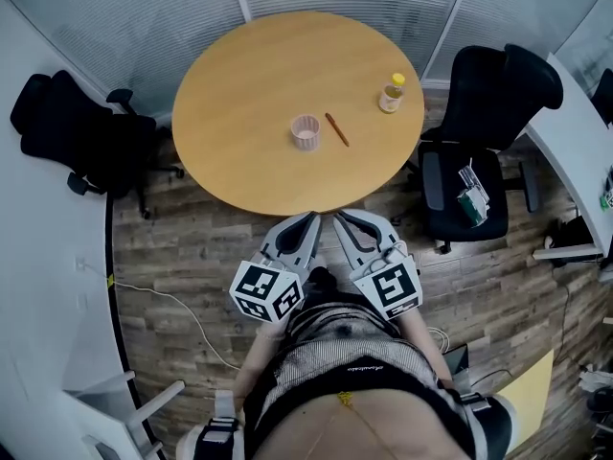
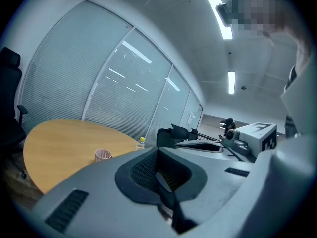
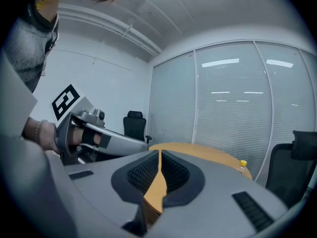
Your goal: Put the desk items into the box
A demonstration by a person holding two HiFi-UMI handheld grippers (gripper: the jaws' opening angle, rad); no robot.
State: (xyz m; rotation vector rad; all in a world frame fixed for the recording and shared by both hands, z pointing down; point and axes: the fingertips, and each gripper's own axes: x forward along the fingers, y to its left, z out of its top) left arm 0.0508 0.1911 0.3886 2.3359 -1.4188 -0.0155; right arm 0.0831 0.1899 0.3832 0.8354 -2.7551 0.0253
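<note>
Both grippers sit just off the near edge of the round table (image 1: 239, 94), tucked close to the person's body w/ jaws aimed at the tabletop. That's prob. a ready pose, since no reach has begun and nothing's picked up yet. Left gripper (image 1: 308, 220): jaws pressed together, nothing btwn them. Right gripper (image 1: 343, 218): same, only a thin slit shows, empty. The desk items all rest on the table, well apart from both grippers: 1 pink cup (image 1: 306, 132) near the table's centre, 1 brown pencil (image 1: 336, 129) lying flat just beside it toward the table's right side, and 1 small yellow-capped bottle (image 1: 391, 94) upright near the table's right rim. So 3 items, 2 grippers. No box shows in any view. 2 black chairs flank the table, one at its left (image 1: 67, 123), one at its right (image 1: 488, 113).
</note>
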